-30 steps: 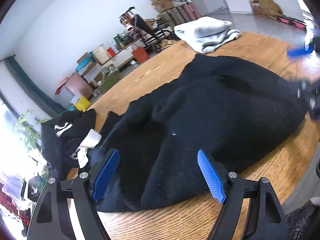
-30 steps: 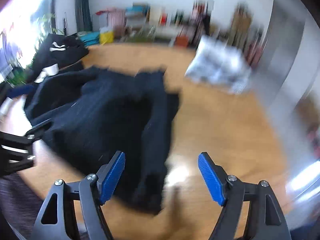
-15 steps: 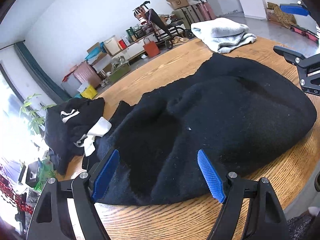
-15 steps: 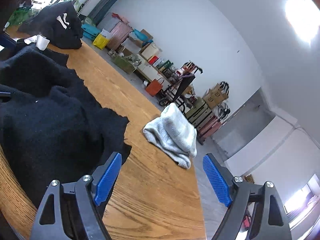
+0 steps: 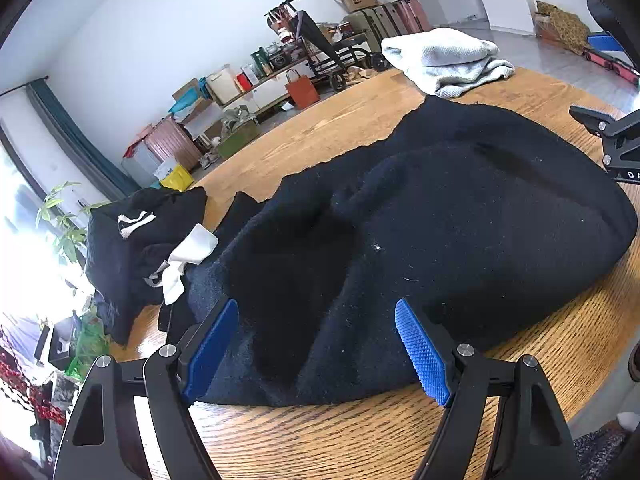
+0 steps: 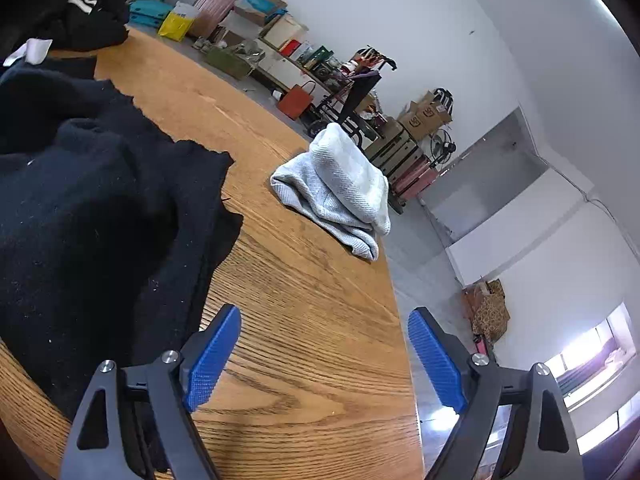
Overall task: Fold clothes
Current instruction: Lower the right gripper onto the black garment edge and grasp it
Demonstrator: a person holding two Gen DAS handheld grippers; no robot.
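Right gripper (image 6: 324, 356) jaws have just been opening, now wide over bare table (image 6: 320, 320), nothing between. Left gripper (image 5: 316, 344) gapes, empty, above the black garment (image 5: 440, 220).

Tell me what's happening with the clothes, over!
Both tongs open: left tongs over the black sweater, right tongs just widened, gripping nothing. Sweater lies rumpled, unfolded. Grey folded garment sits apart; nothing blocking.

A round wooden table with oak grain (image 5: 328, 436) carries three heaps of clothing. A large black fleece garment (image 5: 432, 232) sprawls across its middle. At ten o'clock from it lies a crumpled black garment with white lettering and a white tag (image 5: 136, 248); at one o'clock, apart, sits a folded light-grey knit sweater (image 6: 340, 188).
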